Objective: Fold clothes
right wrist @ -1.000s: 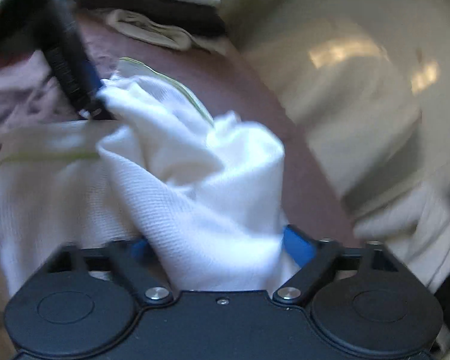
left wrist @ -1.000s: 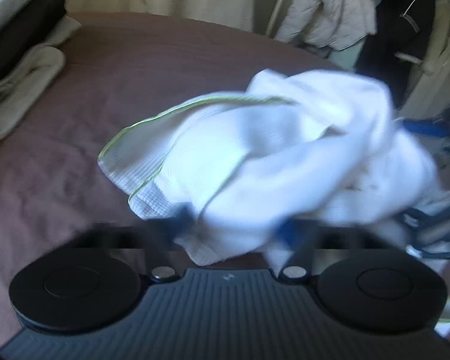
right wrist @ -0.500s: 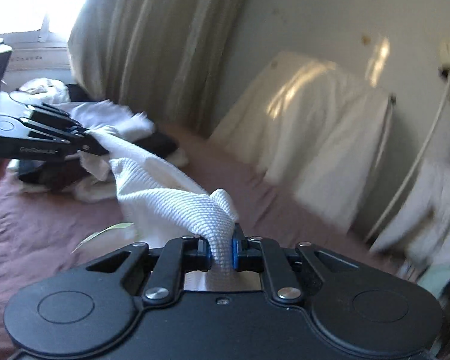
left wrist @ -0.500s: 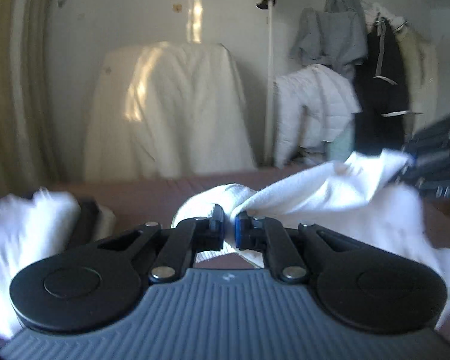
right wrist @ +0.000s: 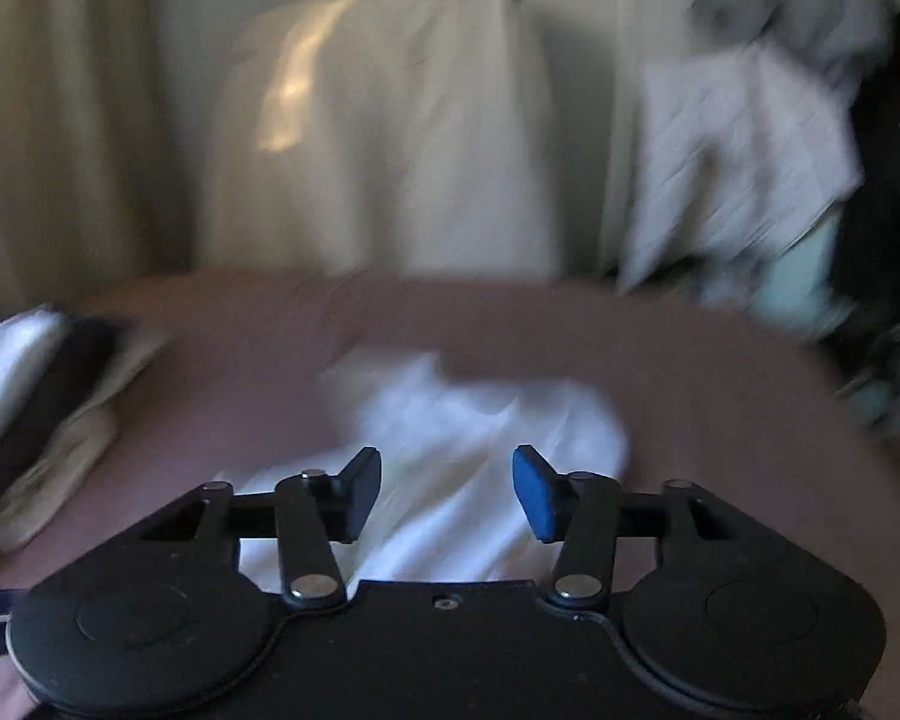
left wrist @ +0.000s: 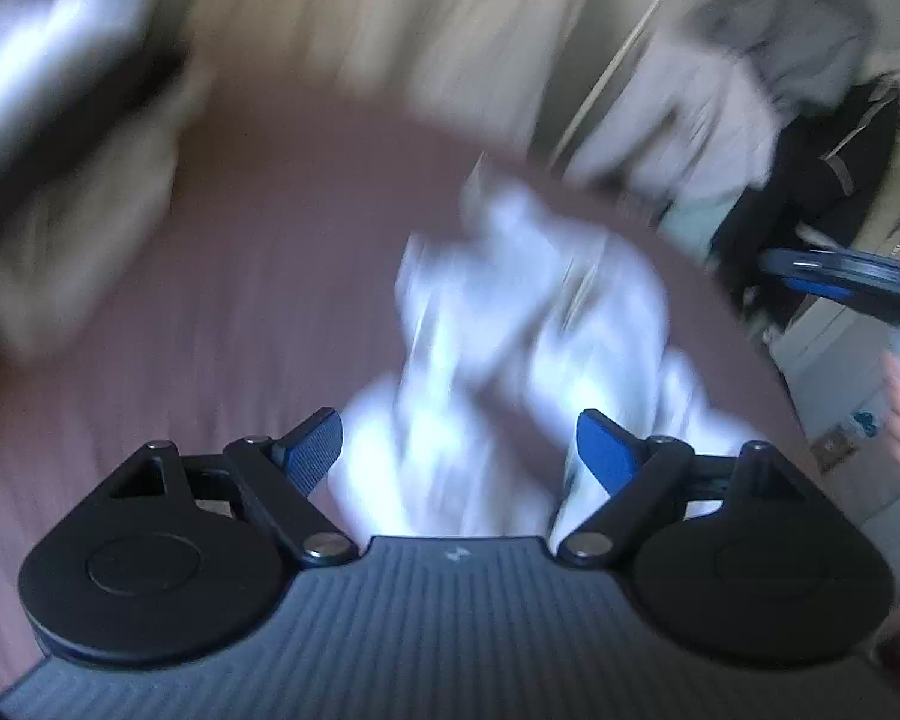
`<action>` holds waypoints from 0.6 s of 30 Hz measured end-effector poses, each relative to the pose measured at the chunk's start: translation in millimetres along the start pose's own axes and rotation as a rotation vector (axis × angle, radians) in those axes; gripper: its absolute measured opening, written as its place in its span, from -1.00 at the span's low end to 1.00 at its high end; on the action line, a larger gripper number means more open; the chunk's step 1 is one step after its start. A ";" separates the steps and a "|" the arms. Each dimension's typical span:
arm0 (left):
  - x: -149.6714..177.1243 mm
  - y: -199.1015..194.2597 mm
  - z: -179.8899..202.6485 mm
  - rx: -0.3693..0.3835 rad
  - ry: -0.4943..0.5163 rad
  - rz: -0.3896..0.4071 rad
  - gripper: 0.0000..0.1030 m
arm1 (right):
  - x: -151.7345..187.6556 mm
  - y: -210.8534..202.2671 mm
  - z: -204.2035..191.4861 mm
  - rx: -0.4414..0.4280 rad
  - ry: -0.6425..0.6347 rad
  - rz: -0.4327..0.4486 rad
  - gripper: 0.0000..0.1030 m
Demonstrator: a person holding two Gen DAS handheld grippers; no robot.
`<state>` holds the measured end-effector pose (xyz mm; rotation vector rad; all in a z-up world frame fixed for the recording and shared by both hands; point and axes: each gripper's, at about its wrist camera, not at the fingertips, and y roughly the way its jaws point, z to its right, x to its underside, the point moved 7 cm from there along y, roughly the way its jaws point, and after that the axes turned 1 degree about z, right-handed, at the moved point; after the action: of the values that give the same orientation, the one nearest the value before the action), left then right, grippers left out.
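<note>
Two grippers, both with jaws spread wide and nothing between them. Left gripper [left wrist: 459, 441] hangs over the near side of the white cloth [left wrist: 528, 324]; right gripper [right wrist: 447, 492] sits just short of the cloth's near edge [right wrist: 468, 450]. Cloth lies loose and crumpled on the brown bedspread [left wrist: 282, 252], touching neither set of pads as far as blur allows. Likely open like this so each side can hunt for a fresh corner or hem; folding not started, cloth not flat. Left of the cloth, at the bed edge, a stack of folded laundry [right wrist: 36, 396], probably the finished pile. Beyond the cloth, hanging jackets [right wrist: 744, 156] on a rack. Heavy motion blur; the hem is unreadable.
</note>
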<state>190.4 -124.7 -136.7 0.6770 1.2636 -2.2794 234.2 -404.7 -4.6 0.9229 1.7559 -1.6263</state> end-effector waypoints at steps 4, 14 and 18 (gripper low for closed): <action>58.7 10.0 -3.3 -0.034 0.064 -0.073 0.63 | 88.8 -26.0 -35.2 -0.222 0.025 -0.125 0.15; 97.1 -2.9 41.2 0.130 0.240 -0.149 -0.93 | 150.5 -46.0 -130.8 -0.331 -0.412 -0.101 0.24; 79.8 -29.8 30.1 0.222 0.113 -0.105 -0.93 | 175.8 -61.2 -138.5 -0.252 -0.654 -0.042 0.38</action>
<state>104.4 -147.7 -152.0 0.8451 1.1295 -2.5244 86.2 -249.6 -93.3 0.1938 1.4639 -1.4618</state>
